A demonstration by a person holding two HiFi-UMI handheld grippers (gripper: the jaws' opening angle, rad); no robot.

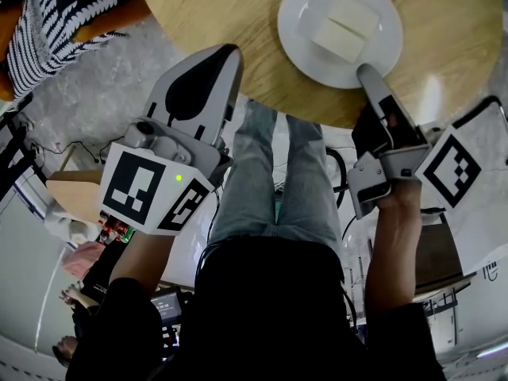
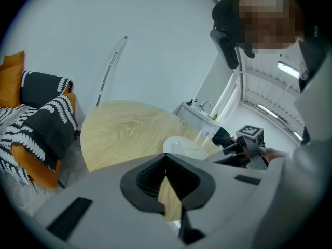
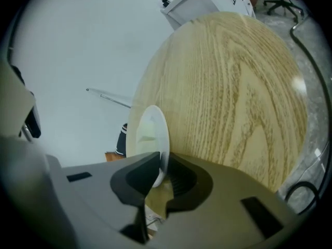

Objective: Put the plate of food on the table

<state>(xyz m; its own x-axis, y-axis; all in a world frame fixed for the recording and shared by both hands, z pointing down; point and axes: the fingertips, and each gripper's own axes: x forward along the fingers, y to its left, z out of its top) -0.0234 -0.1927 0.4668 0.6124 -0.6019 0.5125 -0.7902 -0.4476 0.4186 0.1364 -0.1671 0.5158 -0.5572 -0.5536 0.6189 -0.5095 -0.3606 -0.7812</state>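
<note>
A black-and-white striped cushion [image 1: 48, 30] lies on the floor at the far left. Just right of it the left gripper [image 1: 226, 54] hangs near the edge of the round wooden table [image 1: 222, 14], its tip over the rim. Its jaws stand together with nothing between them, and it is well apart from the plate.

In the middle, below the table edge, are the person's legs in jeans [image 1: 274, 173].

Further right, the white plate [image 1: 302, 18] sits flat on the table, near the edge closest to the person. Two pale blocks of food [image 1: 343, 26] lie side by side on it, about at its centre.

At the right, the right gripper [image 1: 369, 78] reaches in from the person's side to the near rim of the plate. Its own view shows that rim standing between the two jaws. The jaws are only a little apart: one pad is just beside or touching the rim, while a dark gap shows between the rim and the other pad, so the plate is not clamped. The table bears it.
</note>
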